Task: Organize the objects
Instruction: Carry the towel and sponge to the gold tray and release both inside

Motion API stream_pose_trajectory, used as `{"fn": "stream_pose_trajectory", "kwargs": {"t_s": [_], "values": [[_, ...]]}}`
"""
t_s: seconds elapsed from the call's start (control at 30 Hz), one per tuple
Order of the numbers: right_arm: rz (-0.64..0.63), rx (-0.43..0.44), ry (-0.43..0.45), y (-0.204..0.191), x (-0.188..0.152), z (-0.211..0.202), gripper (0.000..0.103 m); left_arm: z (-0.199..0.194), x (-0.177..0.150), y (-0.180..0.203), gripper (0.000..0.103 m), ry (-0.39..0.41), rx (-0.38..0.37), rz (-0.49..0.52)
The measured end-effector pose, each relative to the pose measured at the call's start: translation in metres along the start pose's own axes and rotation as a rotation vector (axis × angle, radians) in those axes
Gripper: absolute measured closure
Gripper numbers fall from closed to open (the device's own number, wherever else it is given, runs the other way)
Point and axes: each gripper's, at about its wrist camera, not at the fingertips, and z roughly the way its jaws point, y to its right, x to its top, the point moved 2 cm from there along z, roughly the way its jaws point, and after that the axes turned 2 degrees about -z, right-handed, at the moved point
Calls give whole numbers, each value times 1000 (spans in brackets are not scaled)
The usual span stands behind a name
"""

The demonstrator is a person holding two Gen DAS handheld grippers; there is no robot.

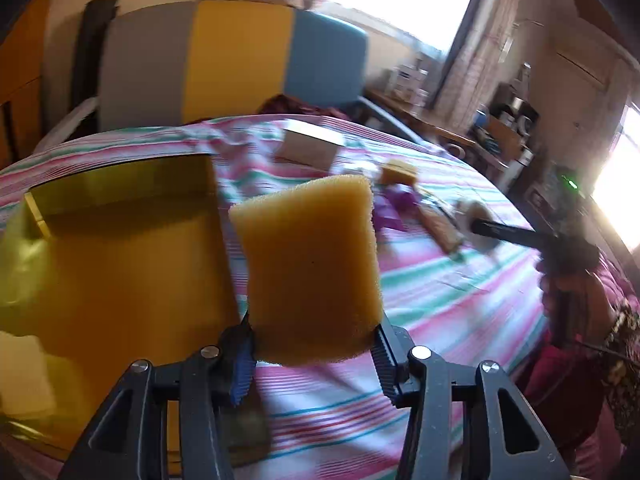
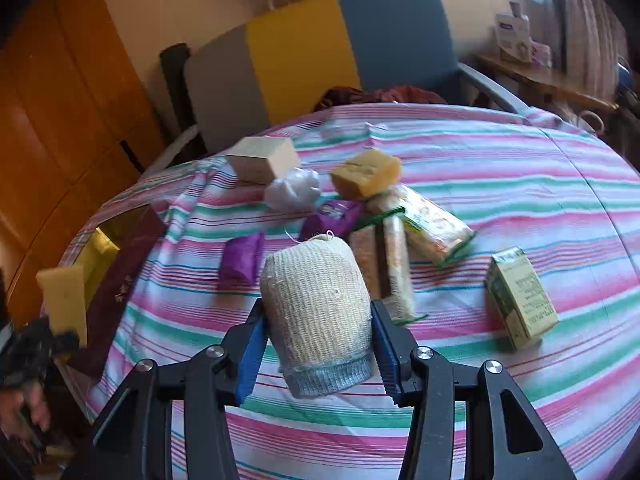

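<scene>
My left gripper point(image 1: 314, 344) is shut on a yellow sponge point(image 1: 308, 264), held up in the air beside an open yellow-lined box point(image 1: 120, 248) on the bed. The right wrist view shows that same yellow sponge point(image 2: 64, 300) at the far left, over the box point(image 2: 104, 256). My right gripper point(image 2: 318, 352) is shut on a roll of knitted beige cloth with a grey cuff point(image 2: 320, 312), lifted above the striped sheet point(image 2: 520, 184). From the left wrist view, the right gripper point(image 1: 480, 226) reaches in at the right with the cloth roll point(image 1: 478, 220).
On the sheet lie a second yellow sponge point(image 2: 366, 174), a pale cardboard box point(image 2: 264, 160), a clear plastic bag point(image 2: 294, 190), purple packets point(image 2: 242, 260), cracker packs point(image 2: 436, 226) and a green carton point(image 2: 520, 300). A grey, yellow and blue headboard point(image 2: 304, 60) stands behind.
</scene>
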Motion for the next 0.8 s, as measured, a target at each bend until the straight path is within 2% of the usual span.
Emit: {"fn": "stream_pose_trajectory", "kwargs": {"t_s": [0.33,0.53,0.8], "values": [[-83,46,55,-26,0,-9,53,-21,17,-112,53,-22,131,-210],[-71,54,38,-32,1,-5,53,-25,25,-152,53,-70,217,-240],[-56,164,67,-79,3,-14,53,-10,39,-204,52,-209,300,-253]]}}
